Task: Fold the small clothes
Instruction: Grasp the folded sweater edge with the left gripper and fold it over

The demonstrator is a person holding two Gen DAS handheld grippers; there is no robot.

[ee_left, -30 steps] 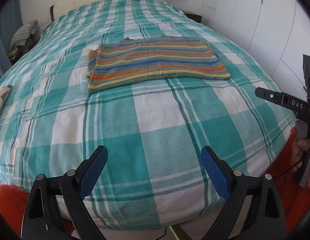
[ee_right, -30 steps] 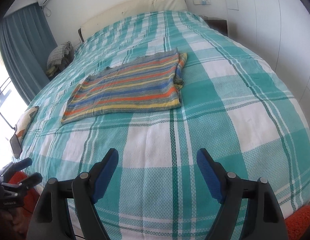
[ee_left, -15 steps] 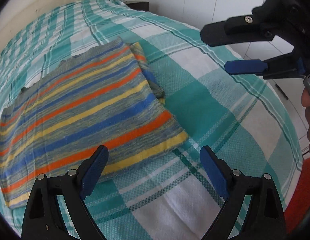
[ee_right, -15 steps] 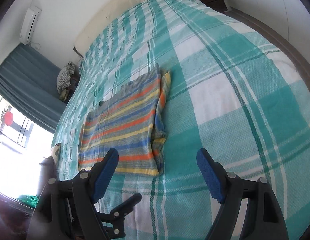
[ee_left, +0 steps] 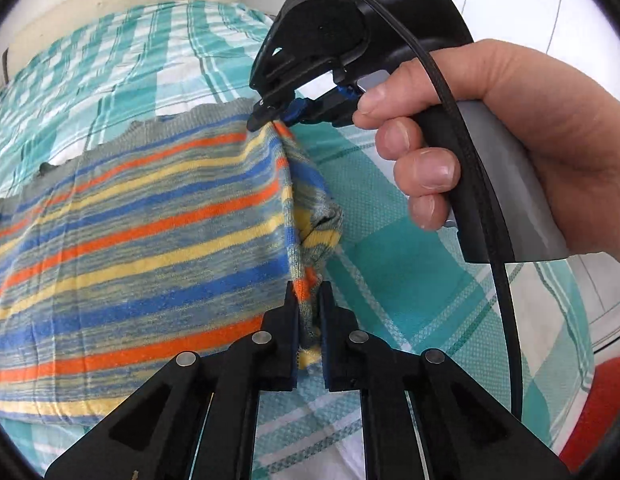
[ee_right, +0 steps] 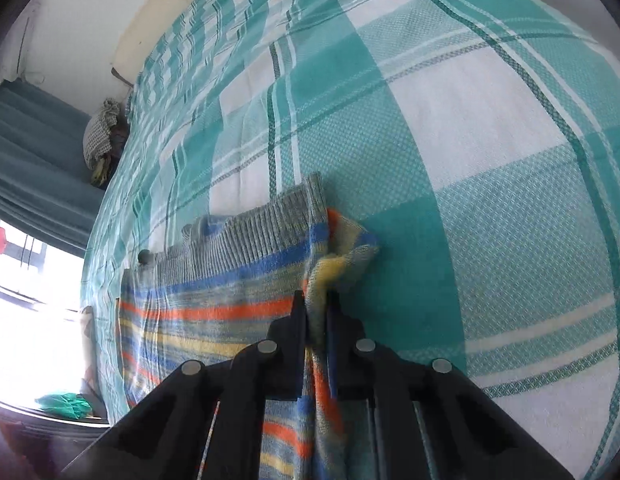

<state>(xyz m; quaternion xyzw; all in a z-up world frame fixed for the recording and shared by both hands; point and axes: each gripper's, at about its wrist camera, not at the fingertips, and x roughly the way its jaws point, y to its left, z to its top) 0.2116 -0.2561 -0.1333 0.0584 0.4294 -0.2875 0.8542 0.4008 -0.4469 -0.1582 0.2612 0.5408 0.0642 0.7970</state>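
Striped sweater (ee_left: 142, 240) (already folded once, looks like) is pinched along one side edge by left gripper (ee_left: 309, 300) and right gripper (ee_right: 316, 304); next, carry that edge across evenly.

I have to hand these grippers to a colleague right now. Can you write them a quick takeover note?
Left gripper: shut on the striped sweater, near corner of its right edge.
Right gripper: shut on the same edge's far corner, by the grey ribbed hem.
The sweater lies flat on the checked bedspread, that edge pinched up.
Done: both corners gripped.
Left: carry the edge across and finish folding.
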